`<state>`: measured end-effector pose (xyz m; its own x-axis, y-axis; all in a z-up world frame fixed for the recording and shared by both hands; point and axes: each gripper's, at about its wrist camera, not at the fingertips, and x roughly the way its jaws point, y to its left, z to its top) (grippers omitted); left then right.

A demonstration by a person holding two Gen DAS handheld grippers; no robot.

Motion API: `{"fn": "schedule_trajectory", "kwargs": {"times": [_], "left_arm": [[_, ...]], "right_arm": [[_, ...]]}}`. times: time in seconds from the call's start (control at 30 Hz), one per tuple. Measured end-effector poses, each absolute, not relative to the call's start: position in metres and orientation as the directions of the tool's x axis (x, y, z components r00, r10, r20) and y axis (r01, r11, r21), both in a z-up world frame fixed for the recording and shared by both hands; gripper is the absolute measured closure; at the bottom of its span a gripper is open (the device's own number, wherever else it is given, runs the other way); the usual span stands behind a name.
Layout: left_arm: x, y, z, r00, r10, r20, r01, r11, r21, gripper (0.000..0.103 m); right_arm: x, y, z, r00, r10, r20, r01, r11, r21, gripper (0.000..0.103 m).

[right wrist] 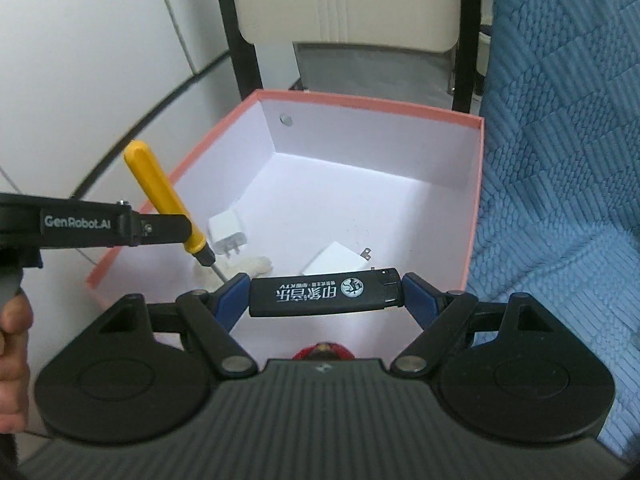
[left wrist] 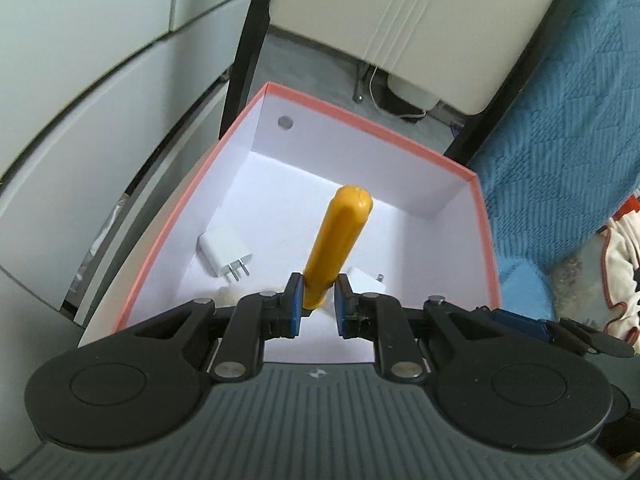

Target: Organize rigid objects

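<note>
"genrobot.ai" — on the left hand-held gripper [right wrist: 192,240]; upside-down chinese print — black lighter [right wrist: 324,292].

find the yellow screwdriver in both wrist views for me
Left wrist: yellow screwdriver at centre, handle pointing away, clamped in the left gripper.
Right wrist: at left, tilted over the box's left wall.
Shared landmark: round hole in the box's far wall.

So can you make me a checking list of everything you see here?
Surface: white floor of the pink-rimmed box, mostly bare.
Job's things: yellow screwdriver, black lighter, two white chargers in the box.
Clutter: small fluffy white thing; something red, half hidden.
Grippers: left tool shut on the screwdriver; right tool grips the lighter's ends.
Cables: white cord behind.
Surroundings: chair, blue blanket.
</note>
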<state>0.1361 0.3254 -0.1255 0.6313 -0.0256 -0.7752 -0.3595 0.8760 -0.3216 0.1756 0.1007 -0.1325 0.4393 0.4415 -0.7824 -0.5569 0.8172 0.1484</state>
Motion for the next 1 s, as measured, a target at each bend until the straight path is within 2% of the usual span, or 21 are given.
{"fn": "schedule_trajectory", "kwargs": {"times": [0.27, 0.33, 0.4, 0.63, 1.0], "left_arm": [[0.147, 0.339, -0.149, 0.607, -0.054, -0.793, -0.375, 0.860, -0.346, 0.082], [0.145, 0.340, -0.148, 0.598, -0.045, -0.800, -0.389, 0.857, -0.339, 0.073], [0.141, 0.338, -0.145, 0.599, -0.034, -0.800, -0.391, 0.860, -0.329, 0.070], [0.127, 0.322, -0.114, 0.627, -0.006, -0.779, -0.382, 0.869, -0.314, 0.064], [0.084, 0.281, -0.055, 0.692, 0.020, -0.722, -0.355, 0.880, -0.316, 0.063]], "right_arm": [[0.192, 0.107, -0.151, 0.430, 0.419, -0.800, -0.531, 0.834, 0.151, 0.018], [0.193, 0.105, -0.151, 0.417, 0.431, -0.800, -0.534, 0.828, 0.168, 0.019], [0.192, 0.103, -0.149, 0.412, 0.439, -0.798, -0.536, 0.825, 0.177, 0.012], [0.179, 0.084, -0.120, 0.458, 0.467, -0.757, -0.531, 0.826, 0.188, 0.012], [0.144, 0.044, -0.065, 0.526, 0.509, -0.681, -0.542, 0.818, 0.192, 0.012]]}}
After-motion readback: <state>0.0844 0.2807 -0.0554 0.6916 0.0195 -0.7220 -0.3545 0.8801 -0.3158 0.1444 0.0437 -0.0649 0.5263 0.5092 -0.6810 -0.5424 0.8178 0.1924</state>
